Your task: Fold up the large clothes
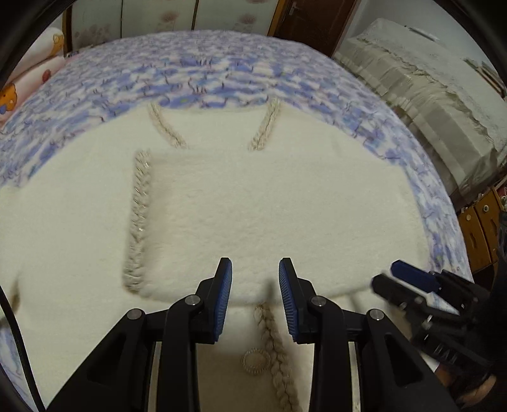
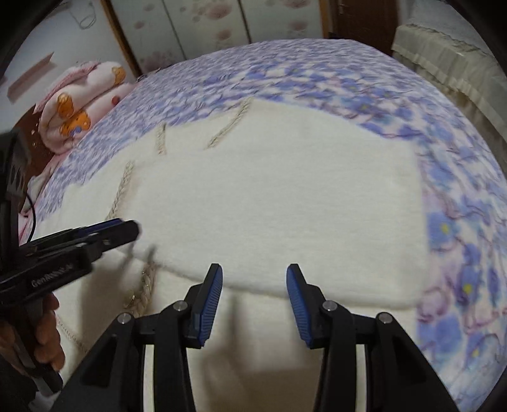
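A cream fuzzy cardigan [image 1: 240, 202] with beige braided trim [image 1: 137, 218] lies flat on the bed, its right side folded over the middle. It also shows in the right wrist view [image 2: 272, 202]. My left gripper [image 1: 255, 272] is open and empty, just above the near folded edge by the braid and a round button [image 1: 256, 361]. My right gripper [image 2: 253, 279] is open and empty over the same near edge, further right. Each gripper shows in the other's view: the right gripper [image 1: 393, 279] at the right and the left gripper [image 2: 123, 228] at the left.
The bed has a blue floral cover [image 1: 202, 73]. A pink bear-print blanket [image 2: 82, 107] is piled at its far left. A covered piece of furniture [image 1: 421, 82] and wooden drawers [image 1: 478, 228] stand to the right. Wardrobe doors [image 2: 202, 28] are behind.
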A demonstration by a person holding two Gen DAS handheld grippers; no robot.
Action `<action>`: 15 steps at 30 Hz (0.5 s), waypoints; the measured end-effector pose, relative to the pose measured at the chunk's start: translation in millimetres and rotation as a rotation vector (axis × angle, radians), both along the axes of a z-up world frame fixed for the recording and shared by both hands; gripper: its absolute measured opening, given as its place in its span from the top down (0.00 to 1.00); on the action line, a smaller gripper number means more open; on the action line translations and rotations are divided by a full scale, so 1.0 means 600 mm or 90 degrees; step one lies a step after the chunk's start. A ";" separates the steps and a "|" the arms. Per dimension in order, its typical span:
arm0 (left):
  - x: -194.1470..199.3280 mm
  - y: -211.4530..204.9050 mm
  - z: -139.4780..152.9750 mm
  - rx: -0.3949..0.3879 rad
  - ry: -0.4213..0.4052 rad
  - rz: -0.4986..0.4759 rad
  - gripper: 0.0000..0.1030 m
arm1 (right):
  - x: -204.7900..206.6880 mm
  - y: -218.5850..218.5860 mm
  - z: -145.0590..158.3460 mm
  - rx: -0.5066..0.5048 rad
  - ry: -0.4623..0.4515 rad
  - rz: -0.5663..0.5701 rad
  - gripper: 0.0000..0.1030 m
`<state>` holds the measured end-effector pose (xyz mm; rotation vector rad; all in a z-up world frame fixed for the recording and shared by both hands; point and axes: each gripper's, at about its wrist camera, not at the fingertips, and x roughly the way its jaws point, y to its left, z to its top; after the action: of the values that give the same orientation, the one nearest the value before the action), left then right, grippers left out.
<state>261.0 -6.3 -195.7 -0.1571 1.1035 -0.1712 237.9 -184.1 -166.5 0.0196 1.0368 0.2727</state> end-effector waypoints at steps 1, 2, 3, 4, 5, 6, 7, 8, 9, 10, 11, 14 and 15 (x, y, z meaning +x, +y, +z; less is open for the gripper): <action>0.009 0.001 -0.016 0.015 0.017 0.012 0.72 | 0.004 0.007 -0.012 -0.004 0.005 0.003 0.59; 0.014 0.008 -0.030 0.033 0.027 0.026 0.72 | 0.005 0.010 -0.021 -0.009 0.005 0.003 0.59; 0.015 0.017 -0.037 0.040 0.027 0.039 0.72 | 0.003 0.008 -0.027 -0.023 0.001 -0.007 0.61; 0.014 0.026 -0.038 0.044 0.024 0.050 0.72 | 0.003 -0.002 -0.031 -0.034 -0.004 -0.019 0.71; 0.013 0.040 -0.038 0.058 0.021 0.067 0.72 | 0.001 -0.020 -0.032 -0.032 -0.004 -0.031 0.76; 0.012 0.056 -0.039 0.073 0.020 0.084 0.72 | -0.001 -0.044 -0.029 -0.029 -0.006 -0.054 0.78; 0.011 0.072 -0.039 0.067 0.020 0.090 0.72 | -0.001 -0.071 -0.028 -0.041 -0.009 -0.084 0.78; 0.010 0.090 -0.040 0.033 0.021 0.087 0.73 | -0.003 -0.103 -0.027 -0.056 -0.015 -0.115 0.79; 0.008 0.100 -0.041 0.009 0.022 0.085 0.73 | -0.003 -0.131 -0.027 -0.069 -0.018 -0.140 0.79; 0.008 0.106 -0.040 -0.002 0.023 0.082 0.74 | -0.005 -0.158 -0.027 -0.059 -0.016 -0.152 0.92; 0.008 0.107 -0.039 -0.001 0.023 0.077 0.74 | -0.006 -0.182 -0.028 -0.042 -0.005 -0.155 1.00; 0.009 0.099 -0.040 0.021 0.022 0.074 0.74 | -0.011 -0.207 -0.022 -0.010 0.011 -0.157 1.00; 0.009 0.097 -0.040 0.030 0.022 0.074 0.74 | -0.013 -0.201 -0.022 -0.020 0.011 -0.156 1.00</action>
<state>266.3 51.7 -219.7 -0.1818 1.1284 -0.0388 230.4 -304.9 -179.7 0.1202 1.0436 0.0337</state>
